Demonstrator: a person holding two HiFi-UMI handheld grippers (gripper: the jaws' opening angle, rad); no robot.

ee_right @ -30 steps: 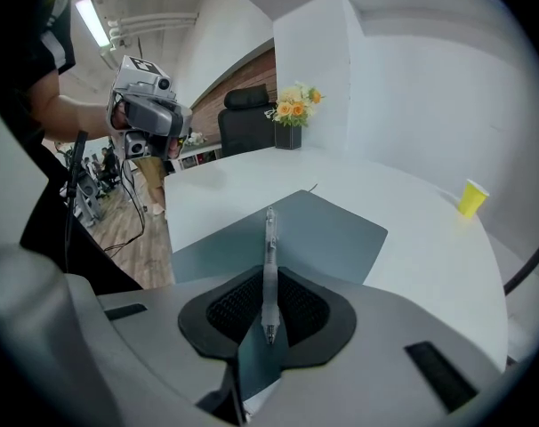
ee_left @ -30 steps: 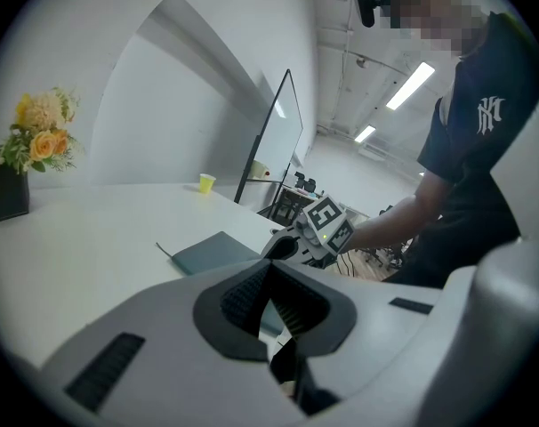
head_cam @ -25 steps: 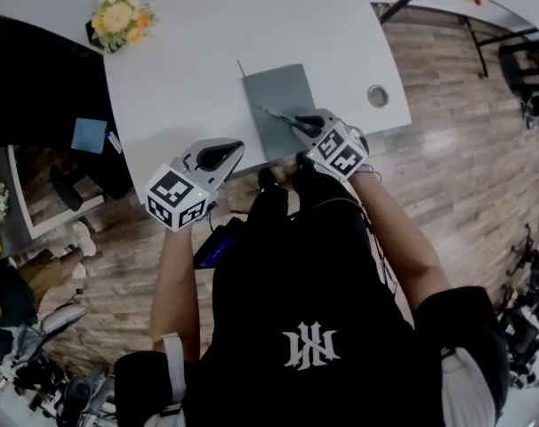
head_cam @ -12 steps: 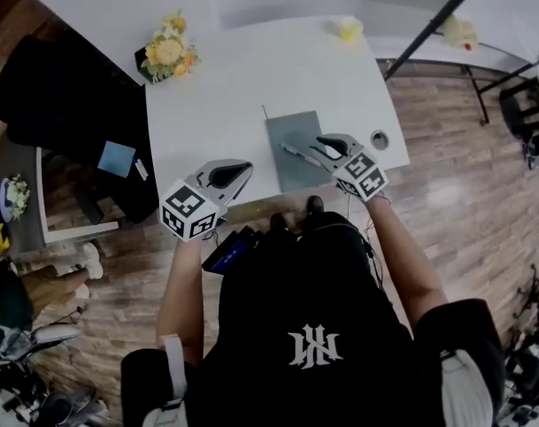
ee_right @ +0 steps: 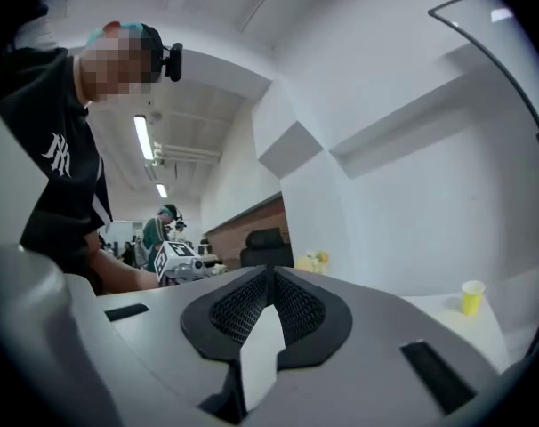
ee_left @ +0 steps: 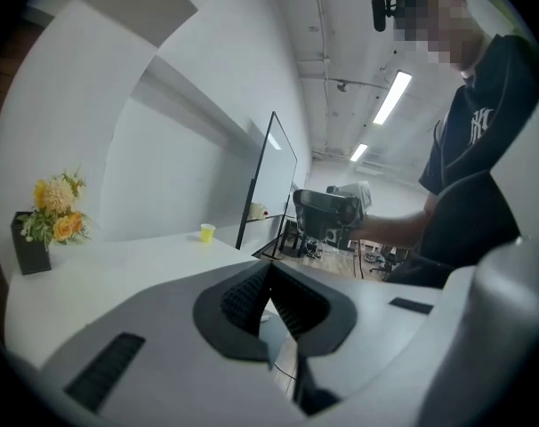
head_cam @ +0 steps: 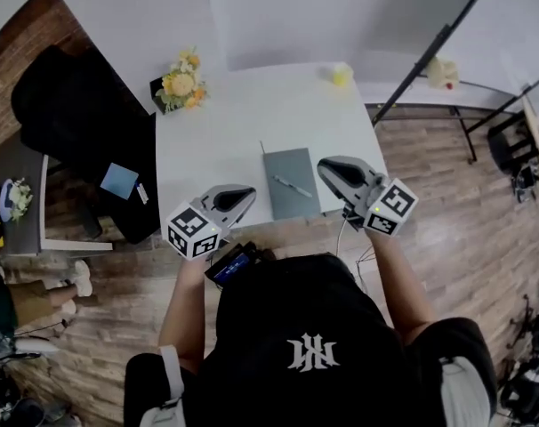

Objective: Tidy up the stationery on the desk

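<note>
Head view looks down on a white table (head_cam: 243,123) that is almost bare. A grey notebook (head_cam: 296,163) lies flat near the front edge, and a pen (head_cam: 293,186) rests slantwise on its cover. I take that to be the tidy spot chosen for it, since no other stationery lies loose on the top. A bunch of yellow flowers (head_cam: 181,83) stands at the far left corner and a small yellow cup (head_cam: 341,76) near the far edge, both well apart from the notebook. The person stands at the front edge with one claw on each side of the notebook. The left claw (head_cam: 248,191) hangs over the table's near edge, just left of the notebook; its own view shows its jaws pressed together with nothing between them, pointing across the top toward the cup. The right claw (head_cam: 324,165) hangs just right of the notebook, touching neither it nor the pen. Its jaws have just been closing, and its own view shows them meeting at the tips, empty, aimed out over the table rather than down at it. Both look held clear on purpose, so that nothing gets nudged out of place. The tidying seems done or nearly so, though I cannot tell whether the thin line past the notebook's far left corner is another pencil.
</note>
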